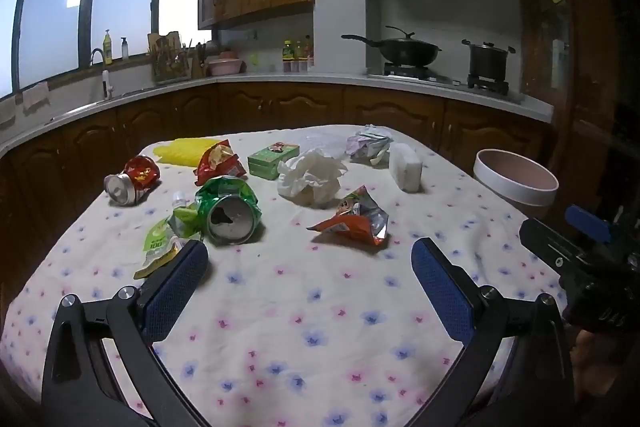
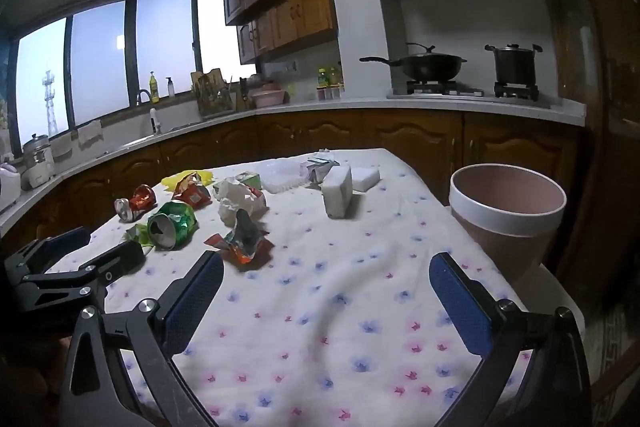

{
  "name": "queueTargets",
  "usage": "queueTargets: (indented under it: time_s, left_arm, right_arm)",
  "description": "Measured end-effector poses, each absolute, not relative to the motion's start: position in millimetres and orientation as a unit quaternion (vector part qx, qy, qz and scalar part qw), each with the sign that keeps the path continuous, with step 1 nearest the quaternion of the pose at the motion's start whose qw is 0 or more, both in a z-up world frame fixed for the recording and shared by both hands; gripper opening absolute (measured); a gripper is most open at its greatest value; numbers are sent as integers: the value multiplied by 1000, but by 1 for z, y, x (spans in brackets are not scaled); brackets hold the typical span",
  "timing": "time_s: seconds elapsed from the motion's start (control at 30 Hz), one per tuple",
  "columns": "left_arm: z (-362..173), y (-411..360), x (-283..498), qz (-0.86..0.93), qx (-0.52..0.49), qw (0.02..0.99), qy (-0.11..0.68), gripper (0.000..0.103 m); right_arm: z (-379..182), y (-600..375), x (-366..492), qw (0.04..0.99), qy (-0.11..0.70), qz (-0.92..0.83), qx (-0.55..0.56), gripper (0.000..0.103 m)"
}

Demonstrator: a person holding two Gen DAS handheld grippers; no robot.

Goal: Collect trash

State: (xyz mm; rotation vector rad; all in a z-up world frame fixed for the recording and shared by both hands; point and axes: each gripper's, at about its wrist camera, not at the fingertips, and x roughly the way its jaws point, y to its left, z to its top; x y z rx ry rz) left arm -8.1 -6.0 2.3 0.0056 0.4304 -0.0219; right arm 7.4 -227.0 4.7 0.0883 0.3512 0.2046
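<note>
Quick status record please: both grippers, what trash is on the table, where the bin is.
left gripper: open, holds nothing, above the tablecloth
right gripper: open, holds nothing
nearest trash to left gripper: crushed green can, on its side beside a green drink pouch
other trash: crushed red can, orange snack wrapper, red snack bag, crumpled white tissue, green box
bin: pink bin, off the table's right edge, nothing visible inside
collected: nothing yet
</note>
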Motion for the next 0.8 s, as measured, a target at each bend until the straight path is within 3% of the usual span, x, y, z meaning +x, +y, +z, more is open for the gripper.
queueTargets:
  time_s: [0.8]
  left_arm:
    - [3,-8,-7,-18,-6,976,215,103]
  right_arm:
    - [10,-222,8,978,173,109,41,103]
